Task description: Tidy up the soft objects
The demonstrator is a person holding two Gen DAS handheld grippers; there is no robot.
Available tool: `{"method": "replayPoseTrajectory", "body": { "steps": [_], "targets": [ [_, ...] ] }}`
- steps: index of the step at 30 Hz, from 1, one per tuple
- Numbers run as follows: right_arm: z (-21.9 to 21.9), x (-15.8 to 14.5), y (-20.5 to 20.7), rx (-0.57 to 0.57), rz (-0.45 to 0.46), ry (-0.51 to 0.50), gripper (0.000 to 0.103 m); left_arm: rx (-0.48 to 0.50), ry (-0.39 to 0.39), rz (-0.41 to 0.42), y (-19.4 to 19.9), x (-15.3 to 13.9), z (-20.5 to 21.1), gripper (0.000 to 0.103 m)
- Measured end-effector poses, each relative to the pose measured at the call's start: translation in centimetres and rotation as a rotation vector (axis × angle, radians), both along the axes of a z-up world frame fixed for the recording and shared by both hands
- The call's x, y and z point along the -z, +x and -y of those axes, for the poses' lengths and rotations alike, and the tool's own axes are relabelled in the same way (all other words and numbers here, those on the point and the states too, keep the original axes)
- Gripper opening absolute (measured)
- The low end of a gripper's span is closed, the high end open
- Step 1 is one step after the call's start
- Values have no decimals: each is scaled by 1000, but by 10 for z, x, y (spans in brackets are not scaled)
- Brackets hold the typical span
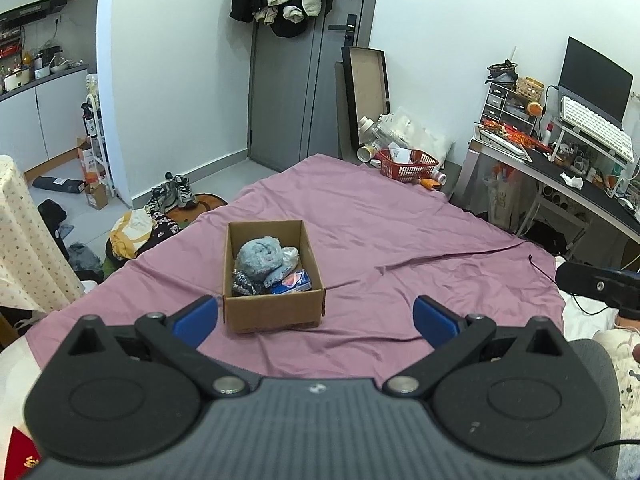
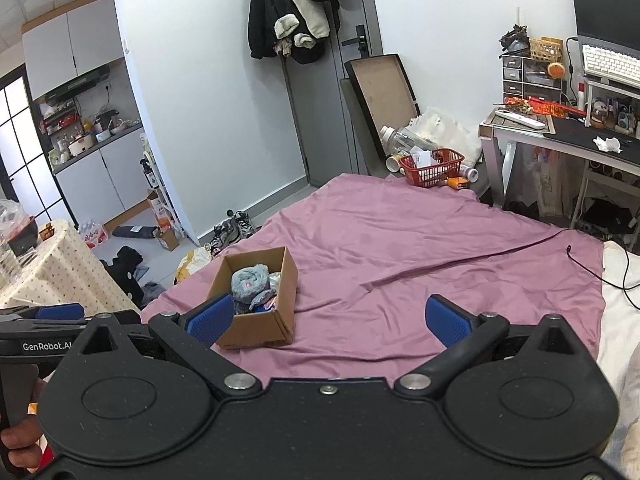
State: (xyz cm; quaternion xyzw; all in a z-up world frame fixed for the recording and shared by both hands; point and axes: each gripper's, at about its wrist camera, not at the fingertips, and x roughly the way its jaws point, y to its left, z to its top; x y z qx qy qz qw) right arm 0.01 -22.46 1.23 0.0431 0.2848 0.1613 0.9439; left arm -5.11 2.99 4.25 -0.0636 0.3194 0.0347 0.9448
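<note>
Two grippers up over the purple sheet (image 1: 360,216), both empty, jaws spread wide. Left gripper (image 1: 316,318): blue pads far apart, nothing between them. Cardboard box (image 1: 272,312) sits just ahead of it, slightly toward its left finger, resting on the sheet. Inside the box: fuzzy blue-grey soft toy (image 1: 259,256) on top at the far side, dark sparkly fabric bundle (image 1: 245,283) at the near left corner, blue printed packet (image 1: 292,282) at the near right, crinkled clear plastic (image 1: 291,255) behind the toy on the right. Box flaps open, upright.

Right gripper (image 2: 330,320): also wide, holding nothing. From its view the box (image 2: 256,330) is ahead and to the left, partly behind the left pad (image 2: 210,322); toy (image 2: 250,282) visible in it. Rest of the sheet ahead of this gripper is bare, with one long crease running off to the right.

Left tool body shows at the far left edge of the right view, with a person's hand (image 2: 18,442) gripping its handle. Red basket (image 1: 408,165) well beyond the sheet's far corner, on the floor. Desk (image 1: 560,172) far right.
</note>
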Motion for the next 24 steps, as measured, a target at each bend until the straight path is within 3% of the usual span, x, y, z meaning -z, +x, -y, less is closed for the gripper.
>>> {"method": "replayPoseTrajectory", "body": {
  "steps": [24],
  "targets": [
    [-10, 14, -3, -8, -34, -5, 103, -14, -6, -37, -1, 15, -13, 103]
  ]
}}
